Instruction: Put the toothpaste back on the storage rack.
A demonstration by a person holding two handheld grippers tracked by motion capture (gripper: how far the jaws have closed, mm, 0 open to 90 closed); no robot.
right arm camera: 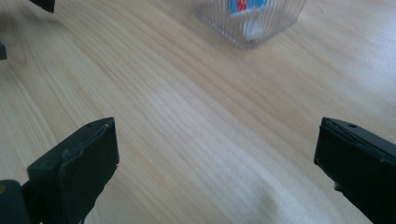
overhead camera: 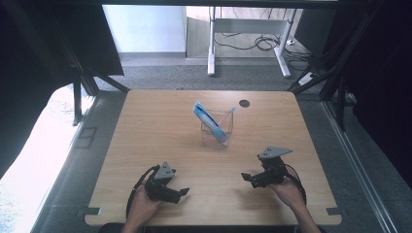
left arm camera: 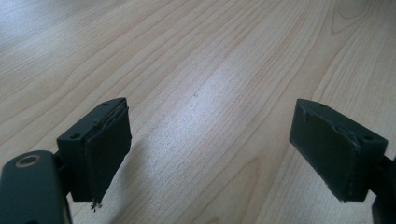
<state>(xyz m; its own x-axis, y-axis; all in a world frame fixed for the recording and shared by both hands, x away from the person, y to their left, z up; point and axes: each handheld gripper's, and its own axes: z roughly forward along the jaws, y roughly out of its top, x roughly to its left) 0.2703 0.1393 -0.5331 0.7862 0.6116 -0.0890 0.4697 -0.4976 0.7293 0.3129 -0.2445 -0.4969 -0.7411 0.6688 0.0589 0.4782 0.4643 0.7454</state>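
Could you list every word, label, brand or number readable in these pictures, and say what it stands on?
No text can be read.
The blue and white packet standing in the clear container carries print, too small in the high view.
In the right gripper view its red and blue marks are blurred and cut off.

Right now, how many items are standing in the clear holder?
2: a blue-and-white packet leaning toward its left side, and a thin pale stick leaning right. Smaller things inside the clear holder may be hidden.
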